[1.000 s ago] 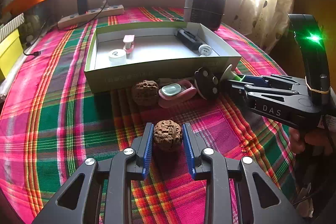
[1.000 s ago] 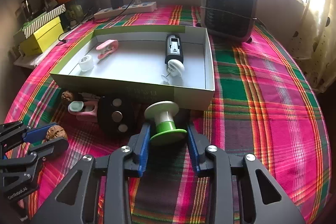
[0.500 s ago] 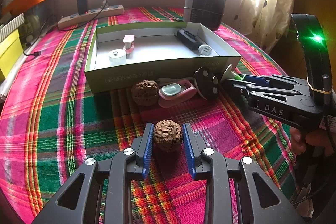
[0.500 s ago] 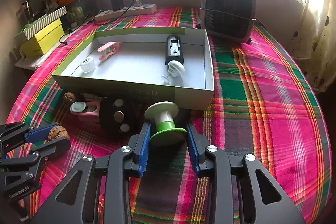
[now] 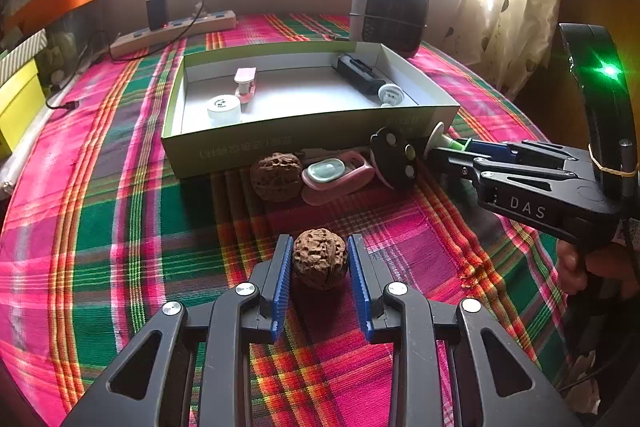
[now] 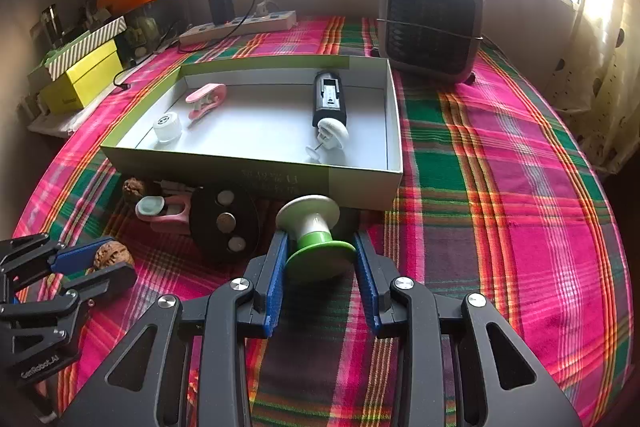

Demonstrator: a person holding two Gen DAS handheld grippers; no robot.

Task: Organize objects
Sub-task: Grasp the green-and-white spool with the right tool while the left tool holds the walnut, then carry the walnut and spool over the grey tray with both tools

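Note:
A brown walnut [image 5: 319, 259] sits between the blue pads of my left gripper [image 5: 318, 241], which is shut on it just over the plaid cloth. My right gripper [image 6: 321, 239] is shut on a white and green spool [image 6: 316, 227] lying on its side in front of the open box [image 6: 256, 167]. In the right wrist view the left gripper [image 6: 106, 261] shows at the lower left with the walnut [image 6: 114, 255]. A second walnut [image 5: 276, 177], a pink and white gadget [image 5: 336, 173] and a black disc [image 5: 394, 159] lie along the box's front wall.
Inside the box lie a pink clip [image 6: 206, 99], a white cap [image 6: 167, 125], a black device [image 6: 329, 99] and a white spool [image 6: 332, 137]. Behind it stand a fan heater [image 6: 432, 27] and a power strip [image 6: 240, 25]. Yellow boxes [image 6: 80, 79] sit far left.

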